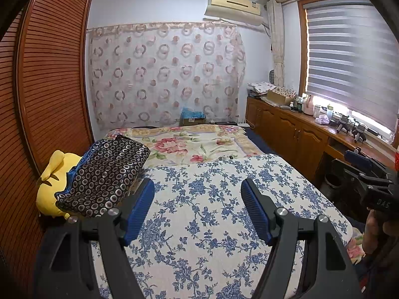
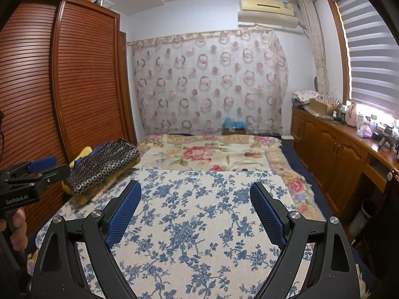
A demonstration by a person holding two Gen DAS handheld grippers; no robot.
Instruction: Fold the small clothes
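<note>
Left gripper (image 1: 198,189) held above the blue-flowered cloth (image 1: 214,214), jaws spread wide, nothing between the ribbed blue pads (image 1: 139,211). Right gripper (image 2: 195,194) also released and empty, pads (image 2: 123,214) with a fine grid texture, black arms with round metal pins. Both hovering over the same cloth (image 2: 199,224), flat, cream with blue flower sprays, a quilted look, spread on the near part of the bed. Farther on, a soft blanket (image 1: 189,144) with red and pink roses. At the left, near the louvred wooden wardrobe (image 1: 49,74), a dark folded fabric (image 1: 104,174) with small silver rings and a blue edge, lying on a yellow plush cushion (image 1: 49,182). At the far wall, a thin curtain (image 1: 164,74) with round ring patterns. At the right, a wooden cabinet (image 1: 286,129) with arched door panels, under striped blinds (image 1: 349,62).
</note>
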